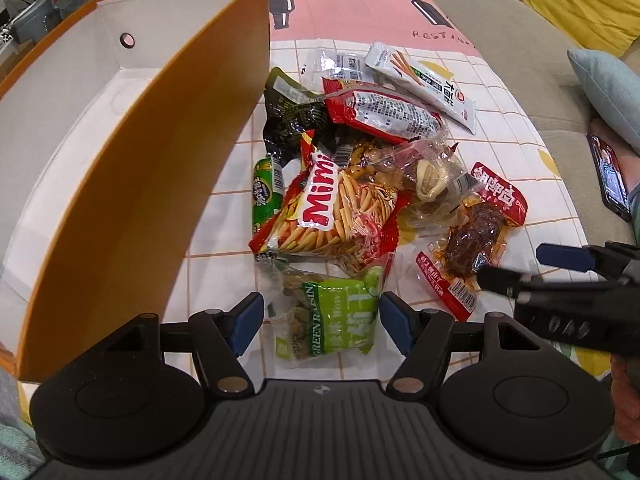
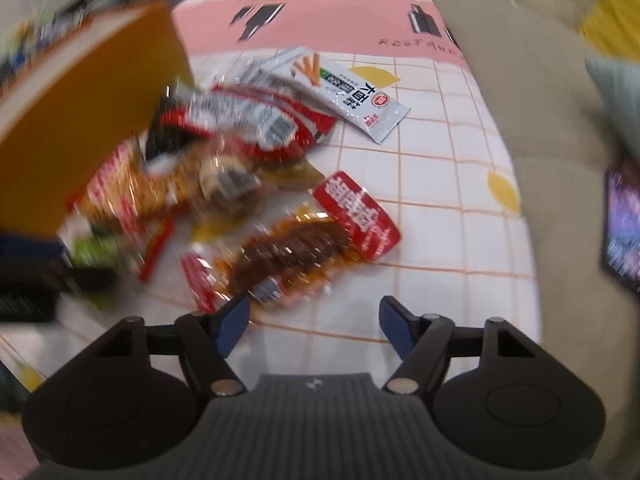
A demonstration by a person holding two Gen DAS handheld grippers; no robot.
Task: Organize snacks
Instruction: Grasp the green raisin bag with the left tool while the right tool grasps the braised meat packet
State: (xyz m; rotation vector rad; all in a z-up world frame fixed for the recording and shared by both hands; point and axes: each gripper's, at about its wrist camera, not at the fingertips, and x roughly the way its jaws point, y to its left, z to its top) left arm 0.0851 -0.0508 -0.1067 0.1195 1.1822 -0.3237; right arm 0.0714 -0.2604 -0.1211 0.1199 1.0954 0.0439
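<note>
In the left wrist view, the left gripper is seen with its jaws released and wide apart. The green raisin bag lies flat on the counter between the blue pads, which are not pressed on it. The orange box stands open to the left of the raisin bag, white inside. Just above the raisin bag the red Mimi bag is seen on top of the snack pile. A green tube snack lies between the Mimi bag and the box. To the right of the raisin bag lies a red meat snack pack. The right gripper is seen right of that, its front finger over the edge of the meat pack.

In the right wrist view, the picture is blurred on the left side. The right gripper is held with its jaws released and nothing between them. The meat snack pack lies just above its left pad, perhaps touching it. A white stick snack pack lies far above the meat pack. The orange box is seen to the left of the meat pack.
</note>
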